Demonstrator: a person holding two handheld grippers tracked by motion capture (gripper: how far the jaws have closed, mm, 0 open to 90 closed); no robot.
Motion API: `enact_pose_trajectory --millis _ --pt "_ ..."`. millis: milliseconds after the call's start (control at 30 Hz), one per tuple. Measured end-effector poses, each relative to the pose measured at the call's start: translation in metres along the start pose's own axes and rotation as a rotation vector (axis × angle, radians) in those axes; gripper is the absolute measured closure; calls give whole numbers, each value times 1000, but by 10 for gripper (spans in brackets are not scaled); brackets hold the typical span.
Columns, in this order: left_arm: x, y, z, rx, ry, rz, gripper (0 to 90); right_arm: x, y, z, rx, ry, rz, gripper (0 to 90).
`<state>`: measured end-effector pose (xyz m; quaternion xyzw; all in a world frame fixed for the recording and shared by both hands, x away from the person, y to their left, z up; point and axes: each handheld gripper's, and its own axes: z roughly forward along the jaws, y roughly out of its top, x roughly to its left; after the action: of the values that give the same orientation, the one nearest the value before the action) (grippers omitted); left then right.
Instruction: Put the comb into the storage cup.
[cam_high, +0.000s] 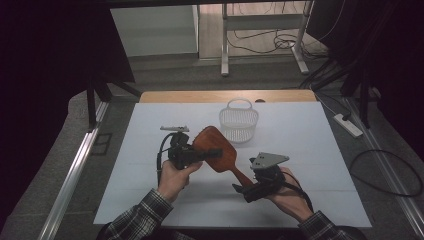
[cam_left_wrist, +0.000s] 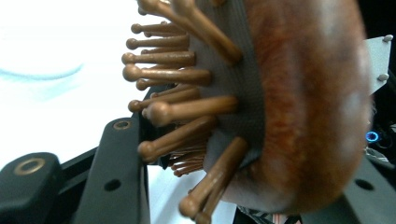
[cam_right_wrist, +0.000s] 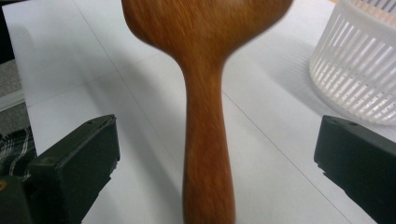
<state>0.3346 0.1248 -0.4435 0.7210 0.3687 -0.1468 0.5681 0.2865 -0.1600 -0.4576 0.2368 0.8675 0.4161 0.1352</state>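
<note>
Left gripper clamped on wooden hairbrush head, held above table centre. Brush long axis ran from head, far-left, to handle, near-right. Right gripper jaws spread wide, handle between, untouched. White basket stood just beyond, far side.

A white slatted basket stands upright near the table's far edge, about midway between its left and right edges.
</note>
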Motion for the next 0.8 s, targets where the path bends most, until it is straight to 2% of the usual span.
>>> enact_pose_trajectory --millis 233,400,500,800 --pt "1 3 -5 0 21 12 536 -2 -2 -1 15 16 12 0" --pt "4 5 -9 -1 31 12 535 -4 -2 -3 21 36 1 1" --pt "5 6 -11 -5 40 12 535 -5 -4 -5 29 55 12 1" --pt "8 10 -17 -14 67 15 535 -10 -9 -14 17 50 19 1"
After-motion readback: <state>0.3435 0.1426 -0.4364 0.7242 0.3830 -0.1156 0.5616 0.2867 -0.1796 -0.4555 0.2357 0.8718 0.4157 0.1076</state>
